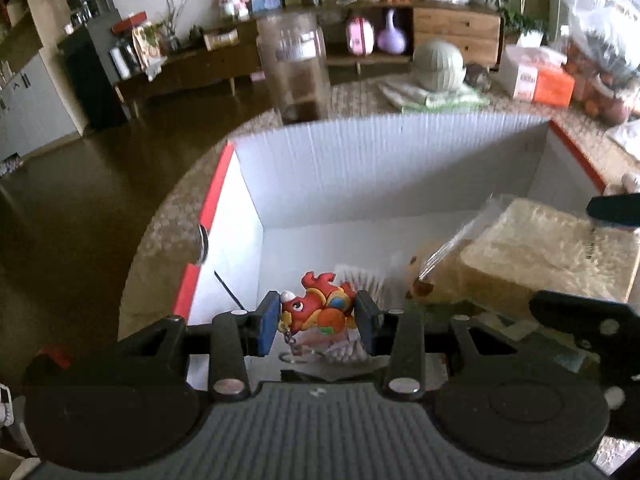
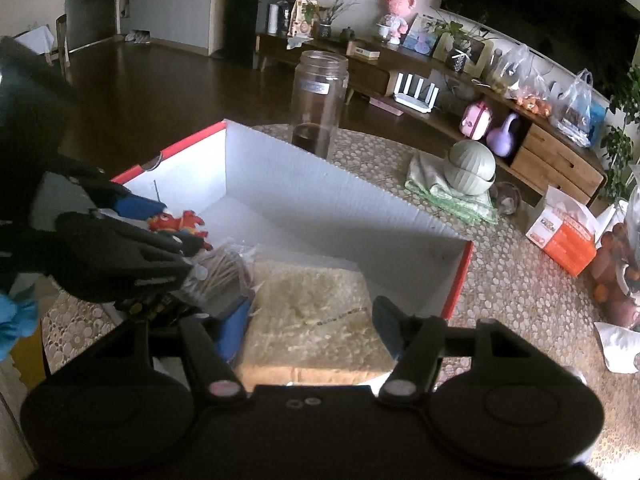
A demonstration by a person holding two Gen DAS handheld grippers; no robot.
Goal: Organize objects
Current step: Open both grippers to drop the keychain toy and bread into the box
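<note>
Two items already lie in my red-edged white corrugated box [image 1: 360,160]; the left gripper [image 1: 318,316] pinches a red-orange toy fish keychain [image 1: 318,306] above its floor. On the right wrist view, the right gripper [image 2: 312,324] clasps a bagged bread slab [image 2: 316,320], nearly set down. Cotton swabs [image 2: 218,270] sit blurred, half hidden.

The ridged corrugated box [image 1: 400,160] is white inside, with a red rim. In it, the small plastic toy figure [image 1: 318,308] is bright red with orange, yellow and blue patches, between blue pads [image 1: 269,326] on a black gripper frame. The bagged bread slice [image 2: 316,316] is pale cream, tan at the crust (the wrapper is clear). The table cover [image 2: 500,300] carries a beige pebble pattern.
</note>
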